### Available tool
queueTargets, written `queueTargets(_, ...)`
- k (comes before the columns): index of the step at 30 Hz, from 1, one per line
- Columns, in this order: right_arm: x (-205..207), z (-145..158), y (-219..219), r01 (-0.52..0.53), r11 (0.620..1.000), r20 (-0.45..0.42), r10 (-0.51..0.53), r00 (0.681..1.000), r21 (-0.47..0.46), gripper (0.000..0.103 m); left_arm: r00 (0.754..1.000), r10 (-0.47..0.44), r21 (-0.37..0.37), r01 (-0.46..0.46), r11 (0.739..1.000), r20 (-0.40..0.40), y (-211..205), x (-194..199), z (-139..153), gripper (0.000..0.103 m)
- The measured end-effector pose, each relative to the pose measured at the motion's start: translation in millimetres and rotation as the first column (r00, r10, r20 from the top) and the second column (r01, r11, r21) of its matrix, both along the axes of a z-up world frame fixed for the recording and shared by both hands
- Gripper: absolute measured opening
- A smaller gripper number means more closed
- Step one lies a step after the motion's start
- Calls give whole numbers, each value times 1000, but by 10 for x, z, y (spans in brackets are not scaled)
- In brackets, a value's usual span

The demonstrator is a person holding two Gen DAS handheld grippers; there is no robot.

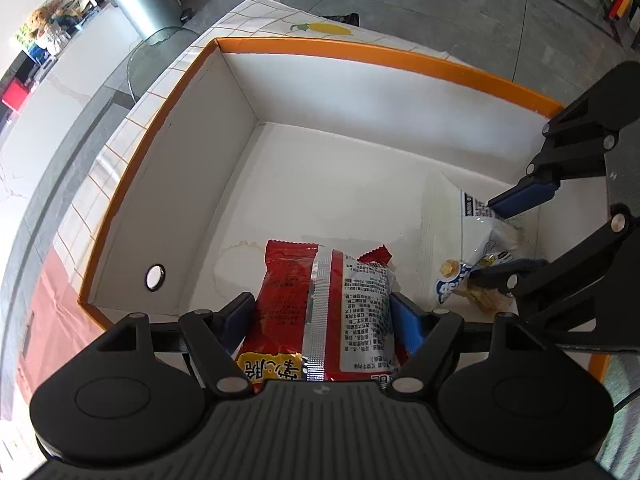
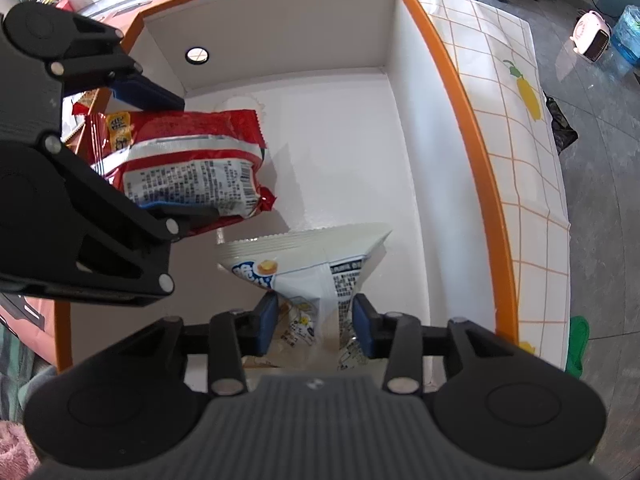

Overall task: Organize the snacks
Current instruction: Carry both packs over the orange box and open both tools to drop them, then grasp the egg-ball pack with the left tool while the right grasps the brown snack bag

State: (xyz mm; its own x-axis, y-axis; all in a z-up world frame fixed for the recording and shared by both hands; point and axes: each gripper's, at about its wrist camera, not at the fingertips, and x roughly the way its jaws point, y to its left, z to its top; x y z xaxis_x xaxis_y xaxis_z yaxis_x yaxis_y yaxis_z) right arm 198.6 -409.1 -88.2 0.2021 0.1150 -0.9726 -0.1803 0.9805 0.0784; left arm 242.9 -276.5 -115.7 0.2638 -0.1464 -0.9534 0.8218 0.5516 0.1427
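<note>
Inside the orange-rimmed box [image 1: 384,54], both snack packets are low over its white floor, presumably brought there to be stowed; the red packet [image 1: 320,312] sits pinched in the left gripper [image 1: 320,320], toward the box's wall with the round hole [image 1: 155,277]. Nearer the box's opposite wall, the white packet [image 2: 316,276] stands between the right gripper's [image 2: 316,328] part-spread jaws, pads seemingly slack, so apparently released; both grippers point steeply down.
</note>
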Motion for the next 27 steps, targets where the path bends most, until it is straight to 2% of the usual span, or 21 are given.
queueTargets(2, -8, 5, -7, 3, 1000, 5, -3, 1000, 2, 44, 1000, 15, -27, -15, 1000, -10, 20, 20, 23, 89)
queueTargets(5, -33, -18, -18, 7, 1000, 6, -7, 1000, 10, 45, 999, 34, -53, -32, 998, 31, 43, 8, 97, 92)
queueTargets(10, -70, 50, -9, 10, 1000, 20, -11, 1000, 6, 48, 998, 40, -118, -33, 992, 53, 102, -17, 275, 103)
queueTargets(16, -218, 292, 53, 31, 999, 84, -33, 996, 25, 52, 997, 73, -252, -68, 965, 9, 386, -109, 585, 103)
queueTargets(19, -298, 432, 145, 33, 999, 120, -36, 992, 29, 52, 992, 128, -316, -123, 941, -7, 619, -140, 761, 103)
queueTargets(23, -426, 640, 327, 41, 997, 184, -52, 982, 60, 53, 972, 234, -377, -207, 903, 26, 1035, -233, 968, 103)
queueTargets(27, -514, 805, 613, 23, 996, 246, -44, 968, 89, 57, 934, 336, -375, -270, 887, 122, 1435, -352, 1108, 102)
